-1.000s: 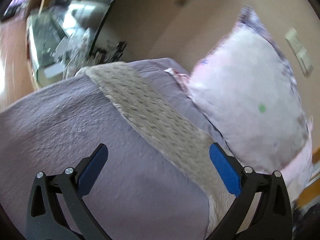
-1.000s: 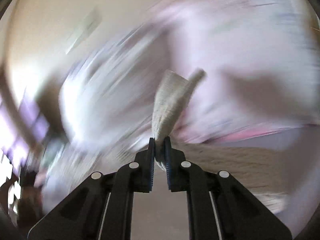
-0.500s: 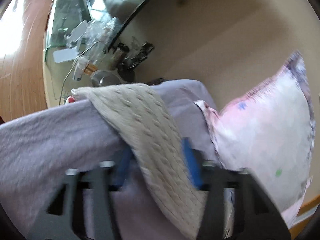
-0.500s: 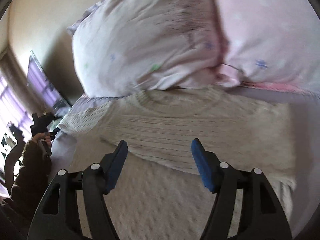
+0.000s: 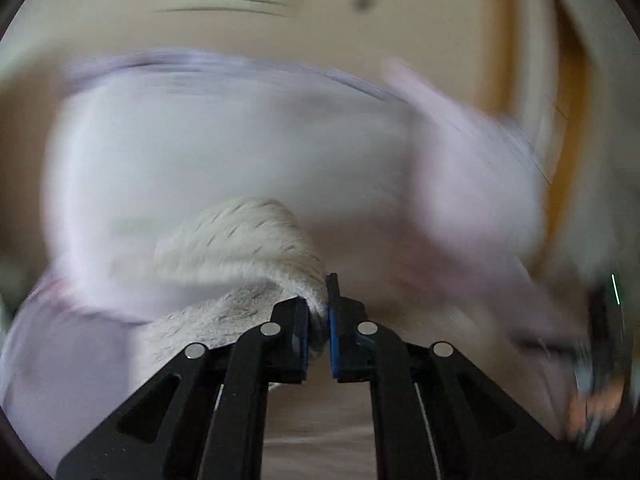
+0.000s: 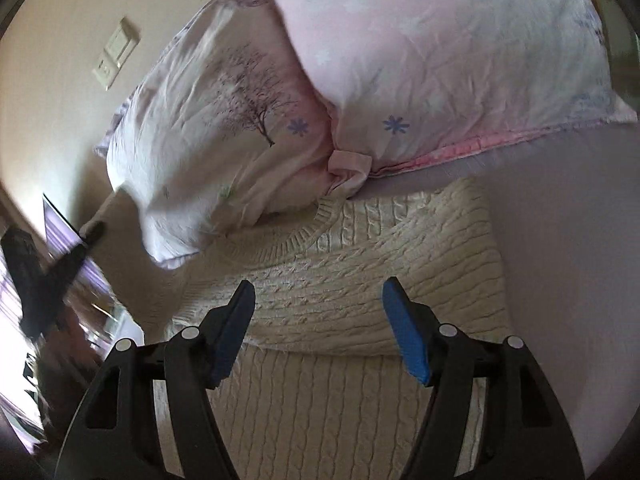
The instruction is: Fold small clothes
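A cream cable-knit sweater point(image 6: 360, 272) lies on the lilac bedspread point(image 6: 560, 240), its right side folded over the body and its collar toward the pillows. My right gripper point(image 6: 320, 320) is open and empty, hovering just above the folded part. In the blurred left wrist view my left gripper point(image 5: 318, 312) is shut on a bunched part of the sweater point(image 5: 240, 248), lifted off the bed. The left gripper also shows as a dark blur at the left of the right wrist view point(image 6: 44, 276).
Two pink floral pillows point(image 6: 440, 60) lean against the beige wall behind the sweater. A wall switch plate point(image 6: 116, 52) is at the upper left. A dark screen and cluttered floor area point(image 6: 60, 240) lie beyond the bed's left edge.
My left gripper closed on the sweater's left part and swung it up toward the pillows. My right gripper let go of its fold earlier and now hovers open, slightly closer.
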`<state>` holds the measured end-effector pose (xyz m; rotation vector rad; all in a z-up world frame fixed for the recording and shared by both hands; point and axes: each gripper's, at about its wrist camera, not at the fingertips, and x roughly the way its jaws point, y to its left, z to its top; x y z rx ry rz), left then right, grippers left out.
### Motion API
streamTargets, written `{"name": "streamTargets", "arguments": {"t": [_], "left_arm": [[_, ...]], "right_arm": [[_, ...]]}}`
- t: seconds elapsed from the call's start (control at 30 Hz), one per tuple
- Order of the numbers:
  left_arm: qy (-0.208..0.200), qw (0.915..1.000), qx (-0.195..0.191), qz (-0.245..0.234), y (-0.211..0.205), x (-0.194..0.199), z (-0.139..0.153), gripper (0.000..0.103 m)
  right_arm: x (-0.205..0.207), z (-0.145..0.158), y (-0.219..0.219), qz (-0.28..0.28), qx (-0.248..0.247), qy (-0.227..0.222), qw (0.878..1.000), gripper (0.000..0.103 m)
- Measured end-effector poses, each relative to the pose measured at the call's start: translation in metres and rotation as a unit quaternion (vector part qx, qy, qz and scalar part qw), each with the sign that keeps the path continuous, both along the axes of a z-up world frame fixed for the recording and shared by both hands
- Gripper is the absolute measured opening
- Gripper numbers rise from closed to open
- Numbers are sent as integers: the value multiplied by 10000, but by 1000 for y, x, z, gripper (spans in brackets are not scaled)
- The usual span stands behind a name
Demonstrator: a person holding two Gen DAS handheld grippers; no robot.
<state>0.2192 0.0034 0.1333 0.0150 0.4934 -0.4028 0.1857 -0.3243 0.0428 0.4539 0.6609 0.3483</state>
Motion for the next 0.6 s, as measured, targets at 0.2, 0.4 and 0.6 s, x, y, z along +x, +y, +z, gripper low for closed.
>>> {"name": "streamTargets", "arguments": {"t": [0.2,0.4,0.6], "left_arm": [[560,9783,1582,-1216,-122,-23,-78,13],[674,9946,757,-210,-14,-51,-52,26],[1374,9892,200,466,77,-86,-66,36]], "right_arm": [[12,-19,-28,-95,498,451,9977,66],[26,-26,-38,-132,598,680,9958,53],[61,-32,-26,-139,1251,1196,9848,53]]}}
